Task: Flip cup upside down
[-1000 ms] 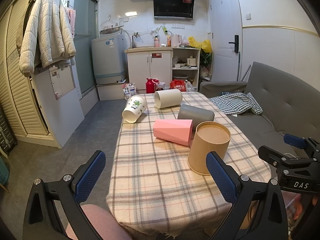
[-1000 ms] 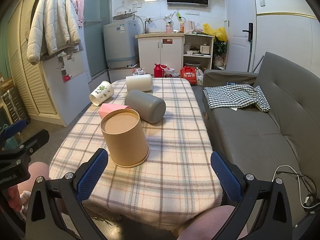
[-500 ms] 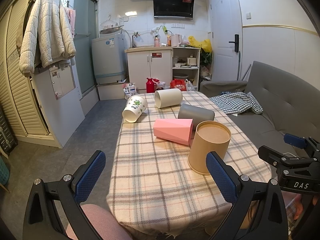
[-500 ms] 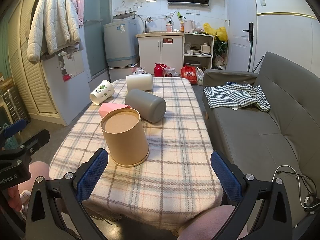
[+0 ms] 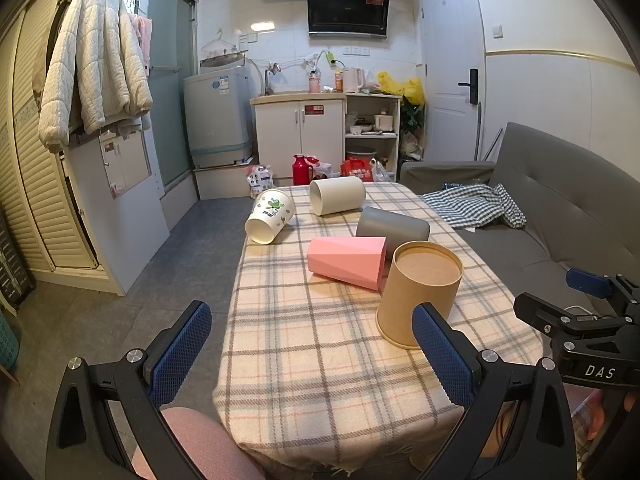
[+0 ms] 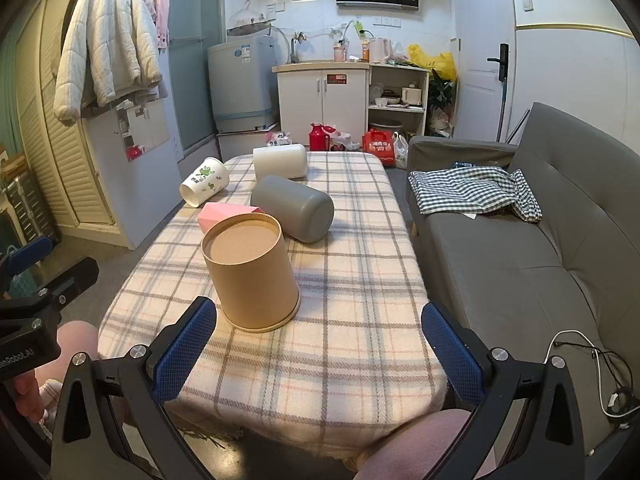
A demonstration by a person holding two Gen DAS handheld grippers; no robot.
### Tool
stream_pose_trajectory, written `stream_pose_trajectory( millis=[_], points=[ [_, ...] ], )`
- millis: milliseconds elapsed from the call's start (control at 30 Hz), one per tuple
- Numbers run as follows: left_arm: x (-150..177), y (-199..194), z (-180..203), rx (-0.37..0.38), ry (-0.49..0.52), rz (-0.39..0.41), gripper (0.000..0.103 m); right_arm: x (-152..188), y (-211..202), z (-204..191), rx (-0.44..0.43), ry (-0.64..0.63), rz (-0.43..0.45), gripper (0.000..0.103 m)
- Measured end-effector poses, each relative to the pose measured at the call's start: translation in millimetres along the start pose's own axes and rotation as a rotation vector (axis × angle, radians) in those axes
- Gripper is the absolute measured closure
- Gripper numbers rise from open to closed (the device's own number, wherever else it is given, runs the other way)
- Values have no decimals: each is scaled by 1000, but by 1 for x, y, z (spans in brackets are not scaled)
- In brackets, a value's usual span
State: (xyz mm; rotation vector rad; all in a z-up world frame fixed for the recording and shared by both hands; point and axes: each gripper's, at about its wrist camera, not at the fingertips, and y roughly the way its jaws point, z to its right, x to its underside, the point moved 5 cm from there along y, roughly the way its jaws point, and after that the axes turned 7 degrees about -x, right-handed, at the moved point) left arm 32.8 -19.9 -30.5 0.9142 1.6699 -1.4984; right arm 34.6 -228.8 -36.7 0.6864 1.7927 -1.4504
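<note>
So: both tongs wide, nothing held. Left tongs [image 5: 310, 350] hang over the near left edge of the surface [image 5: 320, 368], off the cloth mostly; right tongs [image 6: 320, 344] sit over the near end, centre-right. Neither touches a cup.

Nearest thing out from them is the brown paper cup [image 6: 251, 270], standing mouth-down w/ its base up, just ahead of the right tongs' left finger. Looks already flipped, so that one's done as far as I can judge.

Behind it, touching or nearly so, the pink faceted cup [image 5: 347, 262] lies on its side. Just beside that, the grey cup [image 6: 294, 213] is on its side too, closed end toward the right-wrist cam. Farther back: the white printed cup [image 5: 270, 220] tipped w/ mouth toward the near left at the surface's left edge, and the cream cup [image 5: 338, 195] on its side near the far end.

Progress est.: 1 of 5 inverted, 4 left if all count. Which is next, can't tell; pink is closest to the left tongs.
</note>
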Motion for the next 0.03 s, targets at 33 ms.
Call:
stream_pose_trajectory(
  millis=[33],
  points=[
    [0,0,0,2,0,0,0,0,0,0,-1,0,0,0]
  ],
)
